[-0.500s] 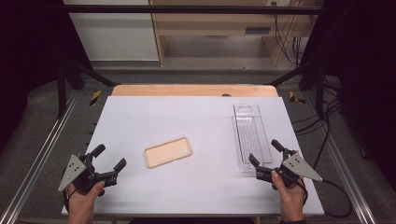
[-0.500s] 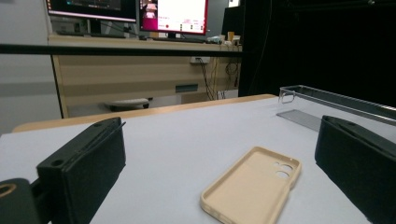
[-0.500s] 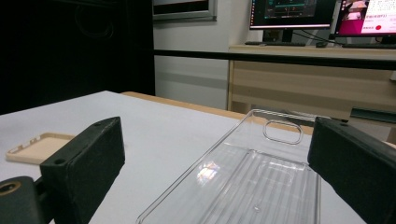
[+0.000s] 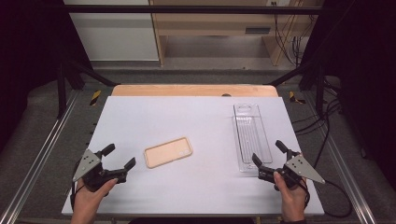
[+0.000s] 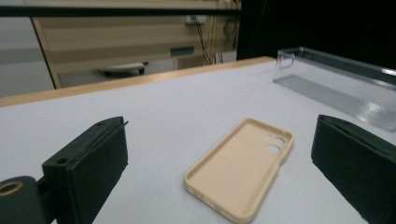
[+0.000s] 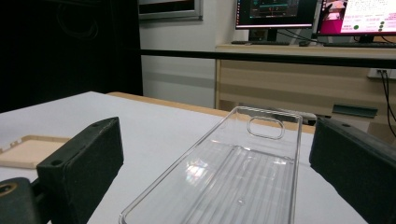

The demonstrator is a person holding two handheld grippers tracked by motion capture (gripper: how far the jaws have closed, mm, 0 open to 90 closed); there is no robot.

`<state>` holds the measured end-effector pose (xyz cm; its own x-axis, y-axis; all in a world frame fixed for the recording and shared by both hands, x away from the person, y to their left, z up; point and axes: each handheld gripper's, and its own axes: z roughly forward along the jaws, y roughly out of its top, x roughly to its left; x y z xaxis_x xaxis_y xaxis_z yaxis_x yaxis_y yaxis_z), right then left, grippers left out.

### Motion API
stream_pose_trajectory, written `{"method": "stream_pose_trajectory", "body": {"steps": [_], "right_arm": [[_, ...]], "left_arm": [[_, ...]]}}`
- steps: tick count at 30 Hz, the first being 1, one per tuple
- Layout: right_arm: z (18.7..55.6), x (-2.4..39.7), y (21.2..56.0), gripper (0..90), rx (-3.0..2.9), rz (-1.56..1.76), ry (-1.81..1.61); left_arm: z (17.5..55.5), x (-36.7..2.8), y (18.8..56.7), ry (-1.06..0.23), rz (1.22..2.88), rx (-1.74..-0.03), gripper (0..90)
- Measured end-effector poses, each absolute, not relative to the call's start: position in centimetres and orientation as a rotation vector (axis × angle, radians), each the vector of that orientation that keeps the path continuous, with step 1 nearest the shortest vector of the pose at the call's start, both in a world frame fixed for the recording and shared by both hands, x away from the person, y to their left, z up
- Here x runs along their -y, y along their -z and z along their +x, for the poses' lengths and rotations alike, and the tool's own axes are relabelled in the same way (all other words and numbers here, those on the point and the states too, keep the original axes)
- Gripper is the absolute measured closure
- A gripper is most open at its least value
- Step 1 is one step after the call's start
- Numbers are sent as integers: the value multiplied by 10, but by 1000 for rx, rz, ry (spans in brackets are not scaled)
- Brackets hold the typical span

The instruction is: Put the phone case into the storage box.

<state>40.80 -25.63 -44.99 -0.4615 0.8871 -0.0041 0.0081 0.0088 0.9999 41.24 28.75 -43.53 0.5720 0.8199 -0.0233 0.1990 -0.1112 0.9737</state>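
Two grippers: we are holding the left gripper [image 4: 119,158] and right gripper [image 4: 267,153] spread wide, both empty.
Phone case [image 4: 168,151]: lying flat, left of the clear tray [image 4: 251,136], well apart.
Risk: thin case edge is likely skidding away under a shallow pinch.
Risk: light tray may be sliding if nudged.

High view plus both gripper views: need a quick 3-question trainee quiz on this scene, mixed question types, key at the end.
1. True or false: the beige phone case lies with its hollow side up.
2. Which thing lies nearest the right gripper? A) the beige phone case B) the clear plastic package C) a cable
3. Fill in: the left gripper has its jaws ____ with nothing between them.

Key
1. True: the left gripper view shows its raised rim and camera holes from inside.
2. B: its near end sits just ahead of that gripper's open jaws.
3. Open.
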Motion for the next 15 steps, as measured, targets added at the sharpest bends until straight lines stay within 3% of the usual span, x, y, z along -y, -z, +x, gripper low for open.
{"method": "stream_pose_trajectory", "body": {"steps": [15], "right_arm": [[406,251,449,23,-1587,920,-1541]], "left_arm": [[446,-242,422,-591,1849,-826,35]]}}
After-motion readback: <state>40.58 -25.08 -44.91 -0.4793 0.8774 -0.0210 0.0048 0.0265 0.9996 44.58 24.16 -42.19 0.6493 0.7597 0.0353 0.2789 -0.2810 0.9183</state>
